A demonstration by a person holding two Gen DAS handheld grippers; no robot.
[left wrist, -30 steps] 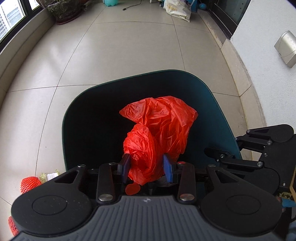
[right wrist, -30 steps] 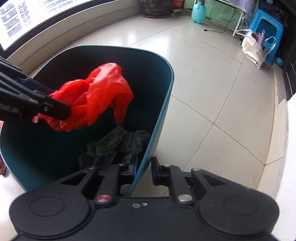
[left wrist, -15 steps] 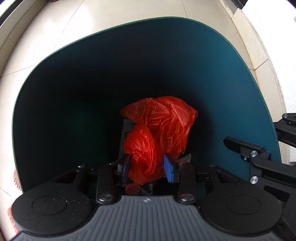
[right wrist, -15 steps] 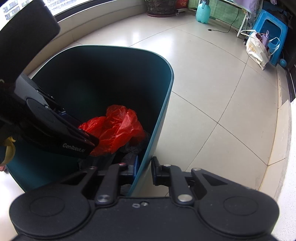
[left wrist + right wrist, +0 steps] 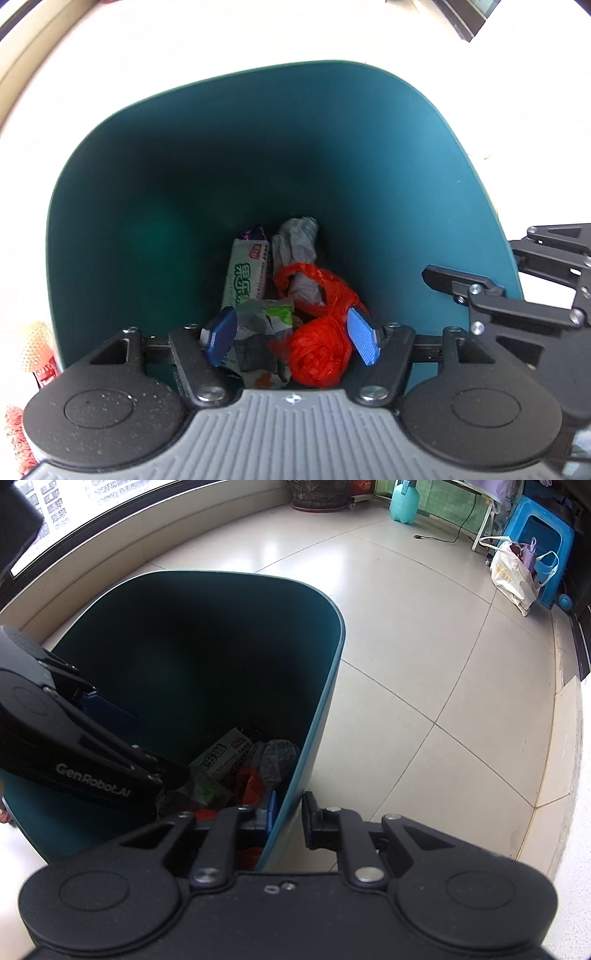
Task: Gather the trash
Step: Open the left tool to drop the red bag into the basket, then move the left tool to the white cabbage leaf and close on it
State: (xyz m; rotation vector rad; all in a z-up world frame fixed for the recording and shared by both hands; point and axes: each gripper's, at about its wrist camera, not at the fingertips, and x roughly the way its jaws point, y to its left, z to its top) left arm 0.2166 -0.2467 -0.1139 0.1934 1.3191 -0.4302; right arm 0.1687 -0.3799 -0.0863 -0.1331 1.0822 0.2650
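Observation:
I look straight down into a teal bin (image 5: 221, 155). My left gripper (image 5: 292, 338) hangs inside it, its jaws opening, and the blue pads (image 5: 364, 339) press on nothing. A crumpled red plastic bag (image 5: 321, 343) lies loose on the trash at the bottom, close to the right pad. Around it are a white and green wrapper (image 5: 247, 273) and a grey wad (image 5: 299, 240). My right gripper (image 5: 291, 819) is shut on the bin's rim, with the bin wall (image 5: 325, 701) between its fingers. The left gripper's black body (image 5: 74, 746) hides part of the trash in the right wrist view.
A red mesh net (image 5: 35, 347) lies on the tiled floor left of the bin. Far back stand a blue stool (image 5: 543, 535), a white bag (image 5: 511, 572), a teal jug (image 5: 404, 502) and a plant pot (image 5: 319, 494). A low ledge and wall run along the right.
The left gripper sank deeper into the bin and its jaws spread apart. The red bag slipped out of them and now lies on the trash. The right gripper kept its hold on the rim.

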